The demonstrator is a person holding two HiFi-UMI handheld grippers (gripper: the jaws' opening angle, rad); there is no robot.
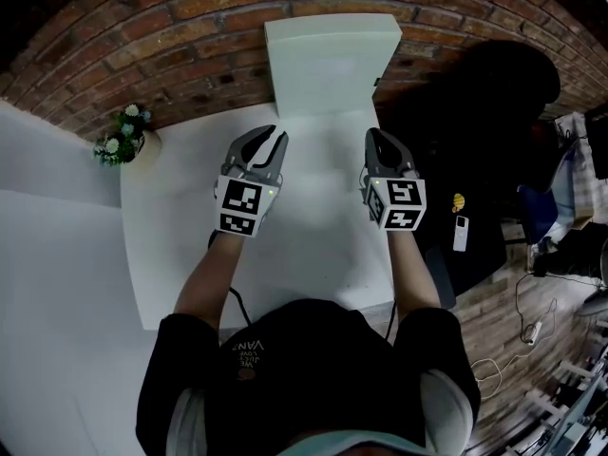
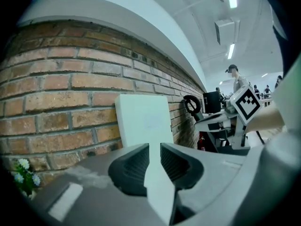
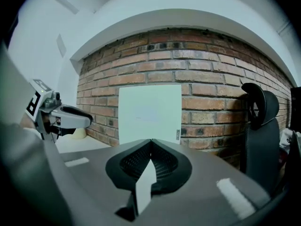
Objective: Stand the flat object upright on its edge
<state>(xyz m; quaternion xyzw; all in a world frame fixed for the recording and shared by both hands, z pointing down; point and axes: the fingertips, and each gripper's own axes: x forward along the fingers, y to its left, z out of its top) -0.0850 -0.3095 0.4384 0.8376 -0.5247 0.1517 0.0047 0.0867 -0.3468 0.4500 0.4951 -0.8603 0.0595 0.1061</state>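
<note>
Flowers in a small pot [image 1: 121, 139] stand at the far left corner of the white tabletop [image 1: 180, 255], close to the brick wall [image 1: 190, 8]. Going to the right, we come to the left claw [image 1: 273, 134]. In the left gripper view its jaws stand a little apart, with a narrow gap, and nothing is between them. It hangs over the bare tabletop. Ahead of it, and a little to its right, we see the flat object [image 1: 328, 65], a pale thick slab. It is not lying down: it stands on its lower edge at the back of the tabletop. Its broad face looks toward the person and its back seems to rest against the bricks. The taller side goes up and the thin top edge shows in the head view. The slab is well apart from both claws and lies between their two lines. Neither hand is clearly nearer. The right gripper view faces the slab squarely, while the left one sees it at a slant. The right claw [image 1: 373, 136] is closed completely, its two jaws meeting at the tips, and it holds nothing. Farther right, beside the tabletop, there is a black chair [image 3: 261, 126]. We judge that the slab is already upright, so any coming move would reach straight forward toward the wall.
</note>
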